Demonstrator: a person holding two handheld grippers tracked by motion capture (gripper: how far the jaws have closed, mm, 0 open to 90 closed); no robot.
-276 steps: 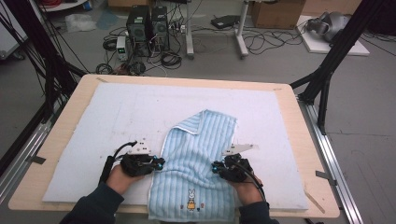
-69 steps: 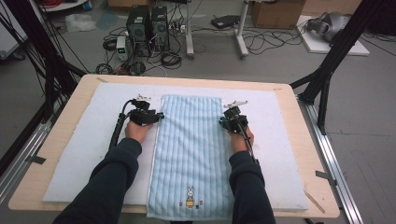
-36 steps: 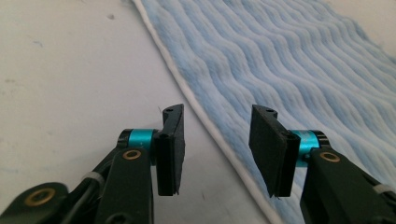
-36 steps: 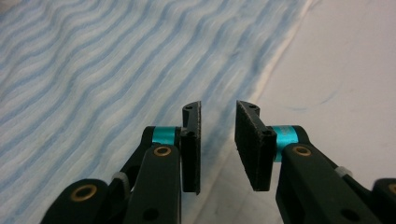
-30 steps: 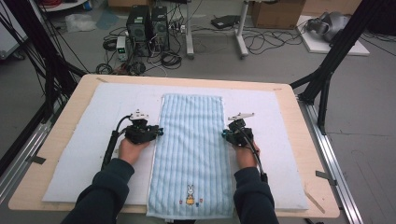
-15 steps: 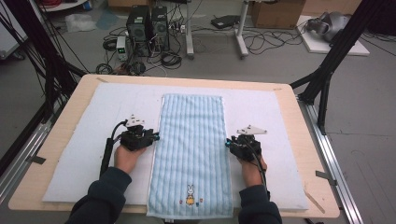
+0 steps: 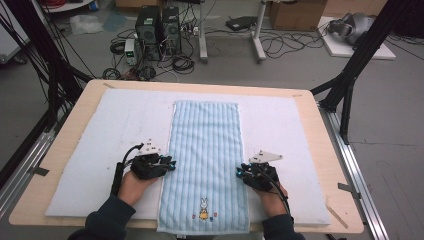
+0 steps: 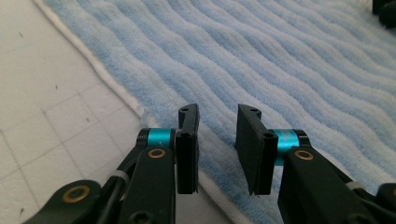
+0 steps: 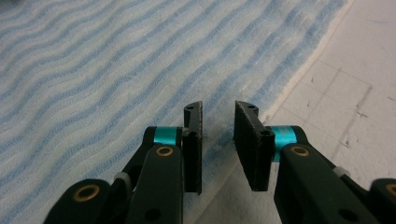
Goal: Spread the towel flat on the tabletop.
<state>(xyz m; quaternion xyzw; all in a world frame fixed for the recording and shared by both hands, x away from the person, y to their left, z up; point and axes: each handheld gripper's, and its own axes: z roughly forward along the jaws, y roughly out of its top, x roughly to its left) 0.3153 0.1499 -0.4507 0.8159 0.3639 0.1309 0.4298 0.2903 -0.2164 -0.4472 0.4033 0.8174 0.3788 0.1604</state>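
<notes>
Both grippers, left gripper [image 7: 169, 165] and right gripper [image 7: 241, 173], have slid back from the far corners to the flat, ribbed light-blue towel's [image 7: 205, 150] near side edges on the worktop, jaws apart, probably readying a fold.

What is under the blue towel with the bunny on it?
The blue towel lies flat on a white padded mat, which rests on the wooden table. The mat shows on both long sides and beyond the far end. Whatever lies directly beneath the towel is covered.

Towel [image 7: 205, 150] — soft ribbed terry cloth (matt); pad [image 7: 90, 150] — smooth white; table [image 7: 65, 145] rim pale wood.
</notes>
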